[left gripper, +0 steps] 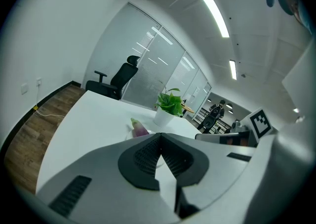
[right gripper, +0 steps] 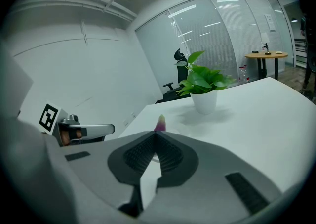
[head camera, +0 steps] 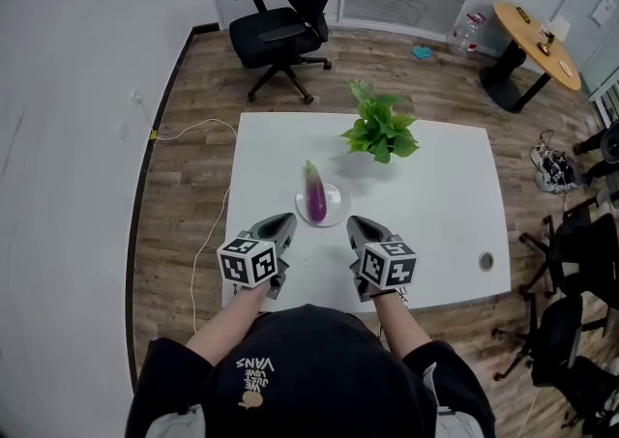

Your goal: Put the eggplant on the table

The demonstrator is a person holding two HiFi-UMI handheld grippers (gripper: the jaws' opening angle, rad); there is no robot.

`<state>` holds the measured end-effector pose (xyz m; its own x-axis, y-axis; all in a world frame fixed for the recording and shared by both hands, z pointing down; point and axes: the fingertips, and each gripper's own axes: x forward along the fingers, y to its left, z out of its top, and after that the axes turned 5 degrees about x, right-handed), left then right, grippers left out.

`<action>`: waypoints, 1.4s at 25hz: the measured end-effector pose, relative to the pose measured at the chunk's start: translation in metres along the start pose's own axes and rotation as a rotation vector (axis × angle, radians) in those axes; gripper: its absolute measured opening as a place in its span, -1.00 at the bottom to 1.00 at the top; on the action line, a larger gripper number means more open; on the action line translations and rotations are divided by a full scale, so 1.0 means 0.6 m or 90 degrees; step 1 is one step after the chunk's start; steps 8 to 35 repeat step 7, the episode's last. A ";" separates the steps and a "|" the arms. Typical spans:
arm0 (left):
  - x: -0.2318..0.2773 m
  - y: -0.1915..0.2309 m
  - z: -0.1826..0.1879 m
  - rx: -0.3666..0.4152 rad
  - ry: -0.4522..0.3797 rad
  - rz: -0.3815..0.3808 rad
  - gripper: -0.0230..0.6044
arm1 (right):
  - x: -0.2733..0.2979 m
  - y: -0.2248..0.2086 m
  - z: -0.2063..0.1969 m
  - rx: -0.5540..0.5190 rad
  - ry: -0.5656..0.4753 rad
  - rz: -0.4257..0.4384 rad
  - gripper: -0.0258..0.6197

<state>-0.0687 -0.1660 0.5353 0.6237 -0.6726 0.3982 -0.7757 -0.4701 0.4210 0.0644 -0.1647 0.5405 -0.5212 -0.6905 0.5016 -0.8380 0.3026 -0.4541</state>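
A purple eggplant with a pale green stem end lies on a small white plate near the middle of the white table. My left gripper is shut and hovers just left of the plate's near edge. On the other side my right gripper is also shut, with its tips close to the plate. In the left gripper view the eggplant peeks above the closed jaws. Only the eggplant's tip shows in the right gripper view.
A potted green plant stands behind the plate. A round cable hole sits at the table's right front. A black office chair is beyond the table, a round wooden table at far right, and dark chairs stand to the right.
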 end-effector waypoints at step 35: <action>-0.001 0.002 -0.001 -0.014 -0.002 -0.002 -0.89 | 0.001 0.000 -0.001 0.002 0.000 0.000 -0.86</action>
